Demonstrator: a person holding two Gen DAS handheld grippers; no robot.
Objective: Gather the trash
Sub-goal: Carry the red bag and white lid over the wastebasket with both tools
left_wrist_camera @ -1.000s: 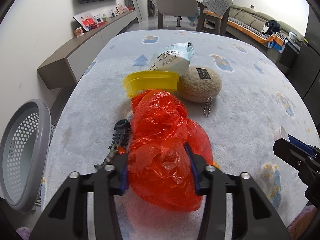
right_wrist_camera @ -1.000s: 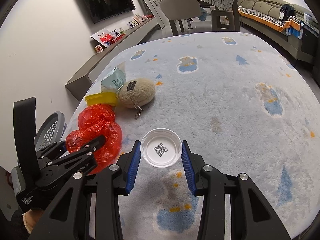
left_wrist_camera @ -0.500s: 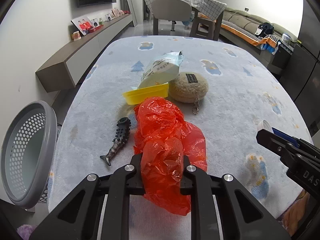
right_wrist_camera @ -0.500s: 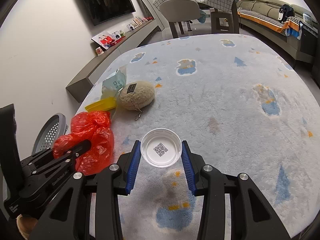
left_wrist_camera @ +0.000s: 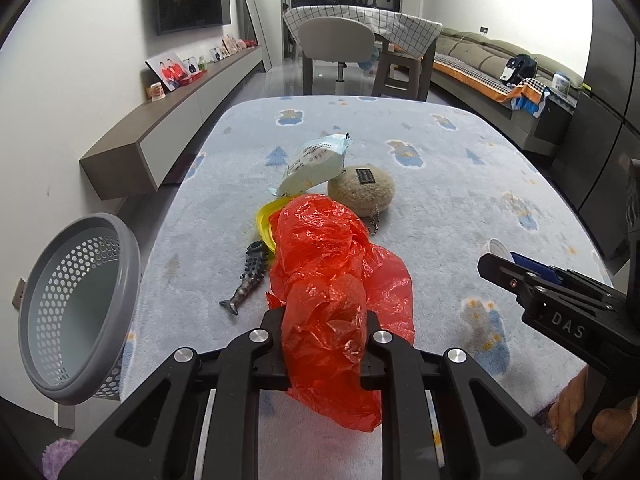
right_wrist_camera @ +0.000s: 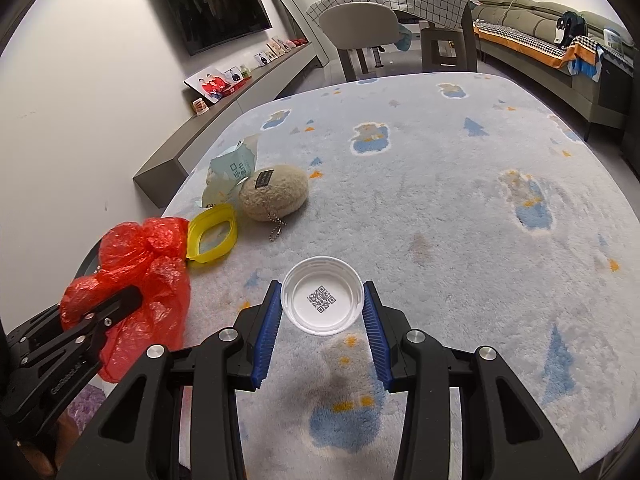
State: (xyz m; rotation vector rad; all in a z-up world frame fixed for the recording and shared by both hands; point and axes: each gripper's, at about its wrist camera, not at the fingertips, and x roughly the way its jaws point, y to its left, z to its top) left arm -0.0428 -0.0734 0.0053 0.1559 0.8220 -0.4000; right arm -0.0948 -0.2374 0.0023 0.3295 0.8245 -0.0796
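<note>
Left claw [left_wrist_camera: 324, 344] is clamped on the red bag [left_wrist_camera: 332, 300], lower middle of its frame; the bag hides the pads and most of the yellow lid [left_wrist_camera: 265, 222]. Right claw [right_wrist_camera: 322, 320] grips the white cap [right_wrist_camera: 322, 300]. Basket [left_wrist_camera: 72, 320] at left, base cut off.

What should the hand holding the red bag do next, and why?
Probably carry the red plastic bag sideways to the grey basket and let go over it. The left tool is shut on the bag's bunched end, and part of it already hangs off the rug. The basket sits open just past the rug's edge on that side.
</note>
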